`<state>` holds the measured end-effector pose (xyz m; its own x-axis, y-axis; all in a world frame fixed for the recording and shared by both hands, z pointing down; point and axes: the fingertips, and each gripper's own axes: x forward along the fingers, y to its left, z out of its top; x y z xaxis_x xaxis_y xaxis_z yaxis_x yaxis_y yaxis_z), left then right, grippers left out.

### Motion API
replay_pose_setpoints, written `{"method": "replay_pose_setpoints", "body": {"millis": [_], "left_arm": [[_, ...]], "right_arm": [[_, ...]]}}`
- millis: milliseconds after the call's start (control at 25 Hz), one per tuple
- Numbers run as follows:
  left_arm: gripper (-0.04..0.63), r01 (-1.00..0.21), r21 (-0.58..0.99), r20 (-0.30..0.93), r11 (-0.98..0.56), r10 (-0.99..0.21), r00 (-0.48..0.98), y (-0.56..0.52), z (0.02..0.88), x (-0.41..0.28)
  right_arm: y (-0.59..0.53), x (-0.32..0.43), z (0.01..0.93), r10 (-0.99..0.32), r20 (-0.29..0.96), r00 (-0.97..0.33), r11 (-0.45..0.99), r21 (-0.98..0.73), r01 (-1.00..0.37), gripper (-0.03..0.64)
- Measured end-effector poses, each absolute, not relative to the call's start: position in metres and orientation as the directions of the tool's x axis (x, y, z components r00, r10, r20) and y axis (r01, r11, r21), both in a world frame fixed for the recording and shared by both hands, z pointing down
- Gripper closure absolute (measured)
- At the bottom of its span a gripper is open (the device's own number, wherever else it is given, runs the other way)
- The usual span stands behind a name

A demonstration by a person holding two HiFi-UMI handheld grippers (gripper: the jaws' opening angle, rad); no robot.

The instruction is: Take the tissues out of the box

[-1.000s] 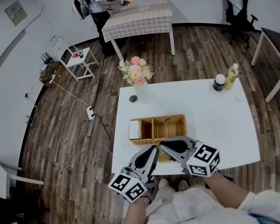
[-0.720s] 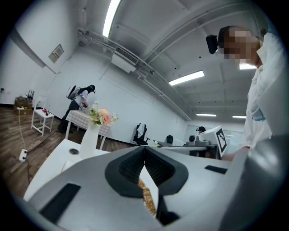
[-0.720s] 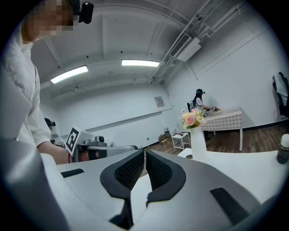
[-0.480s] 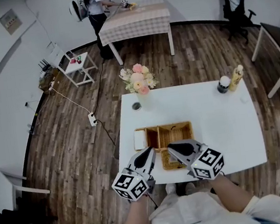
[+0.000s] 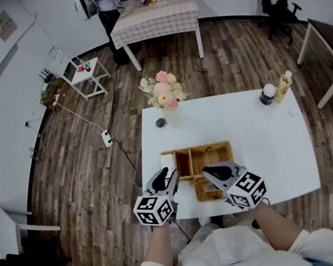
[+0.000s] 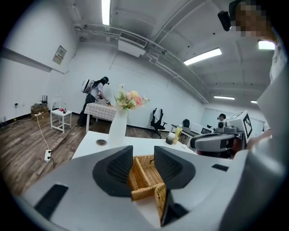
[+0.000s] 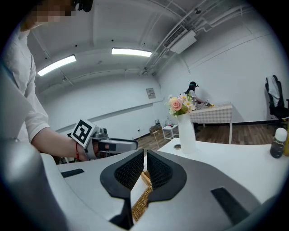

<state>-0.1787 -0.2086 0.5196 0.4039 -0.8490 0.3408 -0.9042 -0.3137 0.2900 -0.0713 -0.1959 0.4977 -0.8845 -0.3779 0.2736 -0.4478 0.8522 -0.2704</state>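
A wicker basket (image 5: 209, 152) with compartments stands near the front of the white table (image 5: 266, 140). A white pack (image 5: 167, 165) lies in its left compartment. My left gripper (image 5: 170, 176) hovers at the basket's near left corner. Its jaws have just been opening and stand open with nothing between them. In the left gripper view the basket (image 6: 145, 170) shows through the gap of that gripper (image 6: 143, 152). My right gripper (image 5: 209, 171) is over the basket's near edge. In the right gripper view this gripper (image 7: 145, 154) has its pads together, with a wicker rim (image 7: 143, 195) below.
A white vase of flowers (image 5: 164, 96) and a small round thing (image 5: 161, 122) stand at the table's far left. A yellow bottle (image 5: 283, 85) and a dark jar (image 5: 265, 94) are at the far right. A cable and power strip (image 5: 106, 137) lie on the floor to the left.
Both grippers have sunk toward the table at the basket's near edge. The left one has shifted to the near left corner and its jaws have parted.
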Motion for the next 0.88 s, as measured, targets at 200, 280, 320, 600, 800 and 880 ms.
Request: {"method": "replay_pose_setpoints", "body": {"millis": [200,280,320,600,800,880], "left_arm": [[0.385,-0.923,0.280,0.411,-0.265,-0.835,0.365,-0.219,0.546,-0.193],[0.363,-0.930,0.273,0.436,-0.246,-0.830,0.347,-0.223,0.553,-0.199],[0.354,-0.935,0.265,0.450,-0.237,-0.827,0.337,-0.225,0.557,-0.202],[0.241,-0.966,0.196,0.598,-0.171,-0.760,0.256,-0.240,0.593,-0.218],[0.239,-0.972,0.181,0.655,-0.151,-0.718,0.234,-0.250,0.609,-0.219],[0.239,-0.974,0.173,0.672,-0.146,-0.705,0.225,-0.252,0.613,-0.220]], "right_arm": [[-0.201,-0.070,0.509,-0.385,0.291,-0.876,0.839,-0.285,-0.463,0.581],[-0.204,-0.070,0.511,-0.389,0.297,-0.872,0.834,-0.289,-0.471,0.581],[-0.205,-0.069,0.512,-0.392,0.298,-0.870,0.831,-0.290,-0.474,0.581],[-0.210,-0.067,0.521,-0.401,0.318,-0.859,0.815,-0.305,-0.493,0.581],[-0.212,-0.064,0.526,-0.413,0.331,-0.849,0.803,-0.308,-0.510,0.581],[-0.213,-0.063,0.528,-0.415,0.337,-0.845,0.799,-0.310,-0.516,0.581]]}}
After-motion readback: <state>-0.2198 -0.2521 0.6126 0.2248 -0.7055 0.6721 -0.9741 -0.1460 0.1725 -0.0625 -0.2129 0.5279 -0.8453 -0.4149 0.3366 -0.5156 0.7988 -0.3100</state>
